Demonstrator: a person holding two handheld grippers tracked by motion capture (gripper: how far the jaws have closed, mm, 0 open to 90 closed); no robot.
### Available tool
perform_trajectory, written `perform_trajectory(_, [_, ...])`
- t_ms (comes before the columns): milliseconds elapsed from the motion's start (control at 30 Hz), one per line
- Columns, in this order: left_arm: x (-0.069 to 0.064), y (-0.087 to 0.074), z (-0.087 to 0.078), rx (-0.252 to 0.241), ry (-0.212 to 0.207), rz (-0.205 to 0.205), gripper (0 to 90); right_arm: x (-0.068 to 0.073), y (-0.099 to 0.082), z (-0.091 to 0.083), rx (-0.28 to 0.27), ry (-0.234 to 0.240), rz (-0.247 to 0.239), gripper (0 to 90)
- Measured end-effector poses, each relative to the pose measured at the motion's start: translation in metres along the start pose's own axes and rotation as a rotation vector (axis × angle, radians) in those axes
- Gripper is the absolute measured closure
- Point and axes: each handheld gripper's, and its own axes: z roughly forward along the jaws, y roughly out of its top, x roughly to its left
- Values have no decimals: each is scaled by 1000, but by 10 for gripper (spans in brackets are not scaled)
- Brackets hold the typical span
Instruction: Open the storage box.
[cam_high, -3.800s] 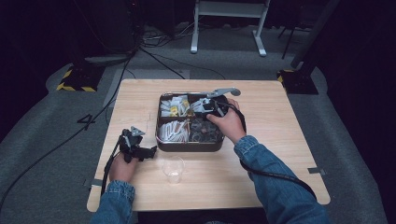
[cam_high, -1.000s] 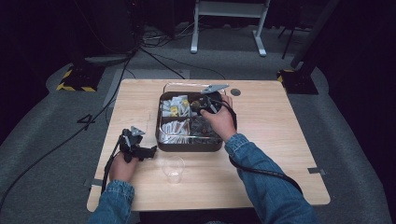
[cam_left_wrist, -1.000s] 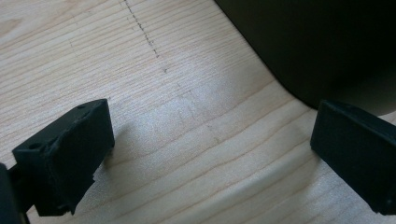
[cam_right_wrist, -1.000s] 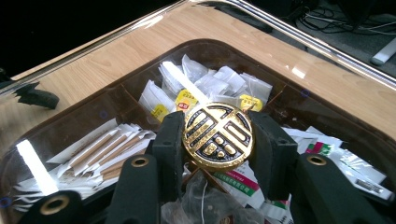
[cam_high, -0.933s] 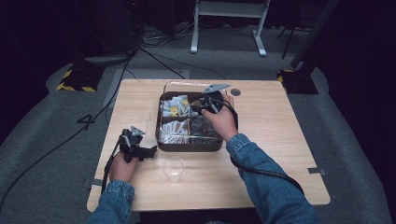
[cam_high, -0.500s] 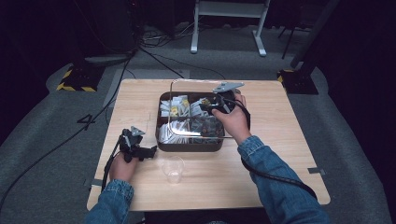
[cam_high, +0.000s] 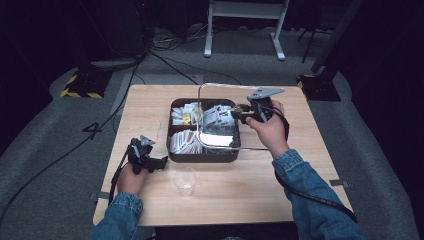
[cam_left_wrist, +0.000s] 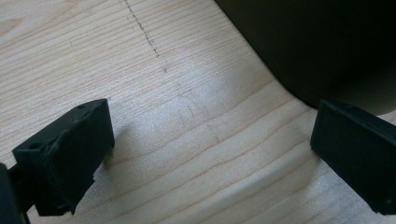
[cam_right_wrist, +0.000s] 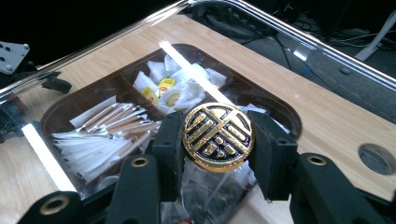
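A dark brown tray (cam_high: 172, 131) with compartments of white packets and sachets sits mid-table. Its clear lid (cam_high: 201, 107) is lifted and tilted over the tray's right half, with light glinting along its edges. My right gripper (cam_high: 240, 113) is shut on the lid's round gold knob (cam_right_wrist: 218, 136), one black jaw on each side of it. Through the lid (cam_right_wrist: 289, 35) I see the tray's rim (cam_right_wrist: 280, 109) and the packets (cam_right_wrist: 102, 135). My left gripper (cam_high: 161, 162) rests on the wood left of the tray, open (cam_left_wrist: 215, 154) and holding nothing, with the tray's dark wall (cam_left_wrist: 317, 46) just ahead.
A clear plastic cup (cam_high: 185, 181) stands on the table (cam_high: 280, 200) in front of the tray. A round cable hole (cam_right_wrist: 373, 158) lies in the tabletop beside the tray. Cables and stand legs (cam_high: 240, 30) are on the floor beyond the table.
My right gripper, shut on the knob, has moved from the tray's middle up and to the right, lifting and tilting the lid. The left gripper has stayed put.
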Motion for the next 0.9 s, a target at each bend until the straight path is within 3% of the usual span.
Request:
perform_trajectory(533, [0,0,0,1,-1,2,0,-38,-32,-48,7,-95,77,584])
perform_trajectory(900, [0,-1,0,1,-1,-1,0,-56,-53,-61,39,-156,79,584])
